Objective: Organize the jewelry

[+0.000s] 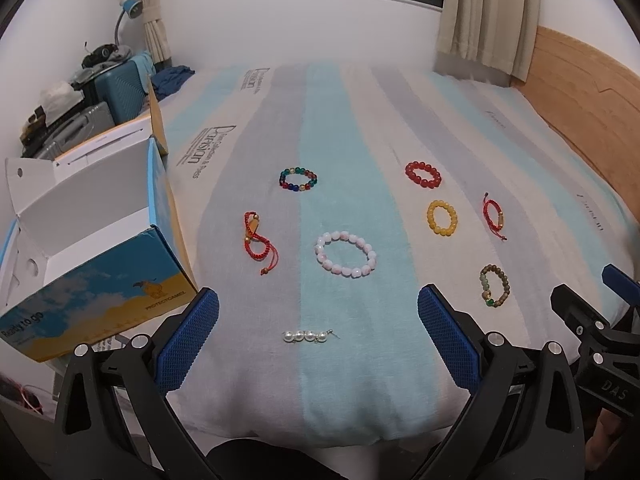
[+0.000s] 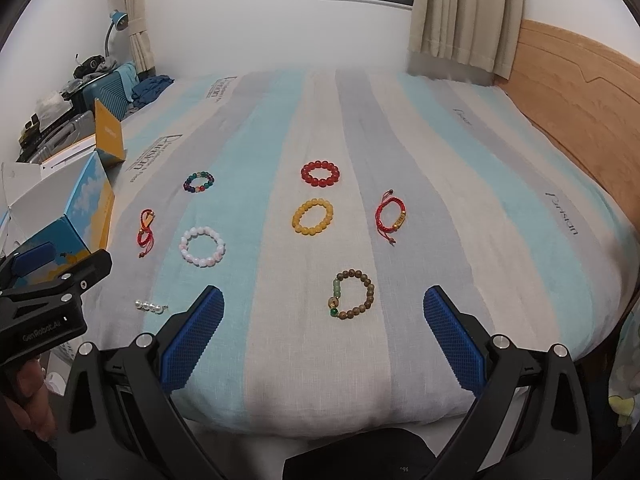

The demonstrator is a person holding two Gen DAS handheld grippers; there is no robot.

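1. Left gripper [image 1: 318, 322]: I held it low at the near edge of the bed [image 1: 348, 400], fingers spread wide, nothing between them. "GenRobot.AI" read on its body in the right view.
2. Right gripper [image 2: 324, 318]: likewise wide and empty. "DAS" read on its body in the left view.
3. Pearl bar [image 1: 310, 336]: nearest piece, lying between my left fingers' line. I judged it the likeliest to slip, being small, round and smooth; a pinch could also catch the sheet.
4. Wooden bracelet [image 2: 354, 295]: ahead of my right gripper.
5. White bracelet [image 1: 346, 254] and knotted red cord [image 1: 258, 242]: mid-bed, left. The cord's loose tail might snag on a finger.
6. Yellow bracelet [image 2: 313, 216], second red cord [image 2: 391, 218]: mid-bed, right.
7. Multicoloured bracelet [image 1: 299, 179], red bracelet [image 2: 321, 174]: farthest.
8. Box [image 1: 96, 264]: open, at the bed's left edge, by my judgement the destination; "Ready to go" and "PROTECTCAMEL" printed on it. It appeared to overhang the edge, and a nudge could tip it.
9. Sheet lettering: "Parisian", smaller lines unreadable.
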